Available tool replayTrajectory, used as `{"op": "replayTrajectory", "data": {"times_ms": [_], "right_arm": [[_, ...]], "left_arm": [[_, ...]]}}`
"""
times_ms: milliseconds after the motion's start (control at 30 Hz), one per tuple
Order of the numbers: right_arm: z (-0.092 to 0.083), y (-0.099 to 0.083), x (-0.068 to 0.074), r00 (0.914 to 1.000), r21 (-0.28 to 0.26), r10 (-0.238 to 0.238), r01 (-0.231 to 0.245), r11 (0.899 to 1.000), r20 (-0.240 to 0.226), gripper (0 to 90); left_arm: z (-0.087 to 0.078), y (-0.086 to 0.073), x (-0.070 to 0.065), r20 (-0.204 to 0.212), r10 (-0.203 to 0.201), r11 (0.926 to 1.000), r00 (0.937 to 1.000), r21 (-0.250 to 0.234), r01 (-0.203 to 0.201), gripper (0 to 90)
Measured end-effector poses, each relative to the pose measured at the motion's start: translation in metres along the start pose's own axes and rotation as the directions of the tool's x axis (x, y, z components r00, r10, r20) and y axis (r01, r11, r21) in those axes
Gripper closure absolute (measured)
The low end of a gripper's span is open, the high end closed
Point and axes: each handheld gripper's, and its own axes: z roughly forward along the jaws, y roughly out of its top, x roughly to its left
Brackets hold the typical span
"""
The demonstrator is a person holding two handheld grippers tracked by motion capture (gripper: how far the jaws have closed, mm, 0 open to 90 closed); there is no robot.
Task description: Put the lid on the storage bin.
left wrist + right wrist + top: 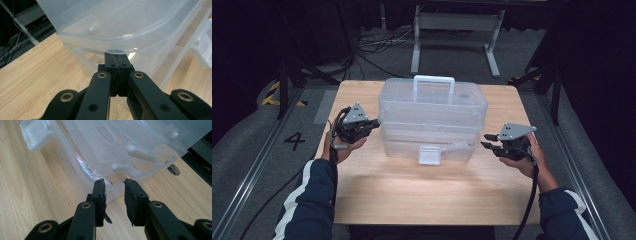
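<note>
A clear plastic storage box (432,107) with a white handle (433,85) and a front latch (429,154) stands in the middle of the wooden table (422,195). My left gripper (374,123) is at the box's left end. In the left gripper view its jaws (116,65) are pressed together with nothing between them, the tips right under the lid rim of the box (120,22). My right gripper (488,140) sits off the box's right end. Its jaws (114,183) stand apart and empty, just short of the box wall (105,150); a printed label shows inside.
The table's near half in front of the box is bare wood. A cable hole (174,170) sits in the tabletop beyond the box corner. A grey metal stand (457,22) and loose cables (377,45) lie on the floor behind the table.
</note>
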Motion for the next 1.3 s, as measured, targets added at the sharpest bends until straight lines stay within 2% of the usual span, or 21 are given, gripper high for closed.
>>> {"op": "replayTrajectory", "data": {"times_ms": [367, 700, 1300], "right_arm": [[0.001, -0.002, 0.002, 0.9998, -0.004, 0.014, -0.014, 1.0, -0.013, 69.3], [0.004, -0.003, 0.002, 0.9996, 0.0, 0.022, -0.022, 1.0, -0.015, 67.5], [0.01, -0.005, 0.004, 0.9988, 0.0, 0.042, -0.042, 0.999, -0.026, 67.1]], "left_arm": [[0.0, -0.006, -0.003, -0.005, 0.012, 0.9996, 0.9999, 0.025, -0.012, 90.0], [0.0, -0.011, -0.004, 0.003, 0.008, 0.9996, 1.0, 0.027, -0.008, 90.0], [0.007, -0.02, -0.009, 0.001, 0.038, 0.9952, 0.9993, 0.09, -0.038, 90.0]]}}
